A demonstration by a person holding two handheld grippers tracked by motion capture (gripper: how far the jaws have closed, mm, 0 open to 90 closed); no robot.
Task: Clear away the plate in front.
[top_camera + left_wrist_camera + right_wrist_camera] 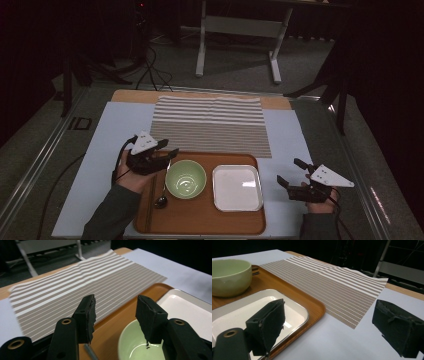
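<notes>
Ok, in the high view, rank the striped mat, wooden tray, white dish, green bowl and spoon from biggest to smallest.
1. Striped mat, though the wooden tray looks nearly as large, so that order is unsure.
2. Wooden tray.
3. White dish.
4. Green bowl.
5. Spoon.

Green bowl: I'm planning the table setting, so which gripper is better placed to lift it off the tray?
Left. The left gripper hovers open beside the green bowl; the right gripper waits beyond the tray.
</notes>
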